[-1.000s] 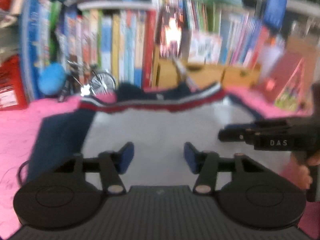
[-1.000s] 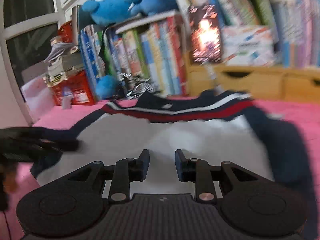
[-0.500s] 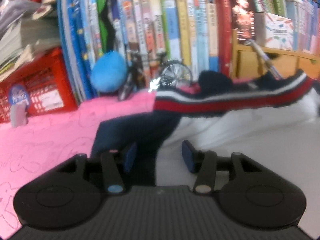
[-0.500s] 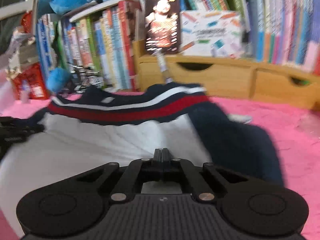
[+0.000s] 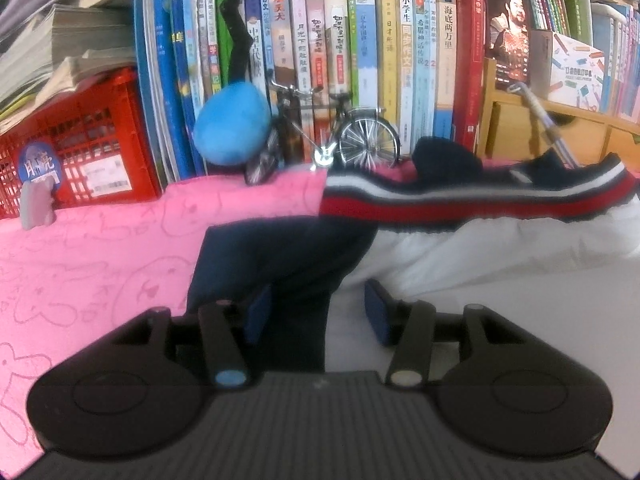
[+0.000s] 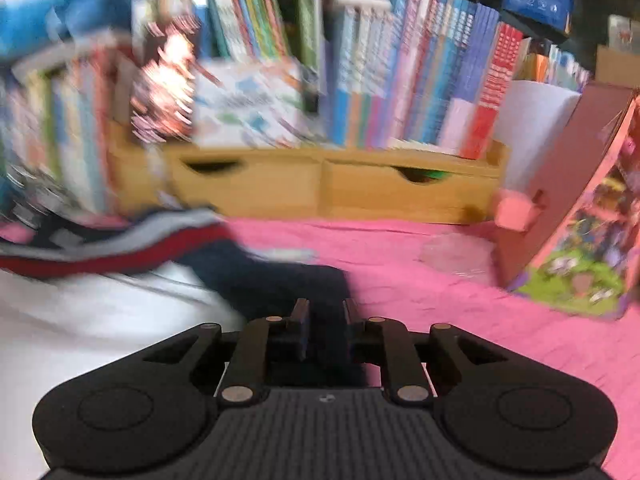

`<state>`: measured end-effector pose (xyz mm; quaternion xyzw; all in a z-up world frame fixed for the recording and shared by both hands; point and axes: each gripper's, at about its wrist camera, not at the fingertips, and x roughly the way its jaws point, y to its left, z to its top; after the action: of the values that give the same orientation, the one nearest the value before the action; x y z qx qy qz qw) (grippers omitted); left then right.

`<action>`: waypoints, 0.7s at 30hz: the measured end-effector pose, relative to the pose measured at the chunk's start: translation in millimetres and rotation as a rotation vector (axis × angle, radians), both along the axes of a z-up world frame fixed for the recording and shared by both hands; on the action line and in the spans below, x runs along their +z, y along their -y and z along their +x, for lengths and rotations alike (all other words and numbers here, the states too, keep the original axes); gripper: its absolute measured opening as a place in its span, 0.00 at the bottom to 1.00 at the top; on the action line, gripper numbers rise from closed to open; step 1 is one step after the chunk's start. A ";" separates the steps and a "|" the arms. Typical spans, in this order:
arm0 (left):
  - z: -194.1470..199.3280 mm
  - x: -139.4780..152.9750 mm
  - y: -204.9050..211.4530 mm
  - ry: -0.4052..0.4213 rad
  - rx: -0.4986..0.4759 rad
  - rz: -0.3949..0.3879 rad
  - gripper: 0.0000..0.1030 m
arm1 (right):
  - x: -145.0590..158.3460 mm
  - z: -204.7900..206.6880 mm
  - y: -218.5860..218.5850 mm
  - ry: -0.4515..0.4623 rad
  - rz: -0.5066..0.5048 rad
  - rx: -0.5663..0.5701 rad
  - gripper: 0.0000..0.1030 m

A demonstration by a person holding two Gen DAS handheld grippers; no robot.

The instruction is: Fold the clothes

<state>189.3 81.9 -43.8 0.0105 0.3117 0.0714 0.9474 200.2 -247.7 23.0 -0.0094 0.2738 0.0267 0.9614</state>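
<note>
White sweater (image 5: 500, 280) flat, navy sleeves; left hand-held gripper (image 5: 316, 312) half open, right (image 6: 325, 322) reopening, both empty.

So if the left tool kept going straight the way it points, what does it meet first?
Probably the navy sleeve of the shirt, lying directly ahead between the left tool's open fingers on the pink cloth; depth is hard to judge.

Left wrist view: even indoor light, moderately bright, no hard shadows. Upright row of colourful book spines (image 5: 360, 60) sharp at centre, bowing outward toward the corners from fisheye curvature. Black ribbed plastic gripper body (image 5: 320, 420) in the foreground slightly soft.

Right wrist view: heavy motion blur, worst at left, where the glossy dark photo card (image 6: 164, 92) smears into a bright glare. Pale wooden drawer unit (image 6: 320, 188) soft-edged. Dark vignette in the corners.
</note>
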 end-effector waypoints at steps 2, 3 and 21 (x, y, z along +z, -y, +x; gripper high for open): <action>-0.5 0.1 0.9 0.003 0.000 0.002 0.50 | 12.4 -28.6 -12.4 -0.005 0.083 0.097 0.33; -0.7 0.2 1.3 0.004 0.000 0.006 0.50 | 16.6 -46.7 -22.0 0.002 0.107 0.140 0.38; -55.5 56.3 86.3 0.012 -0.470 -0.129 0.51 | -14.0 -112.9 -105.4 -0.021 0.139 0.267 0.35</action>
<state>133.8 -4.3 12.6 0.0218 0.2987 -0.1708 0.9387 87.3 -142.3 9.0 0.0209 0.2778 0.1734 0.9446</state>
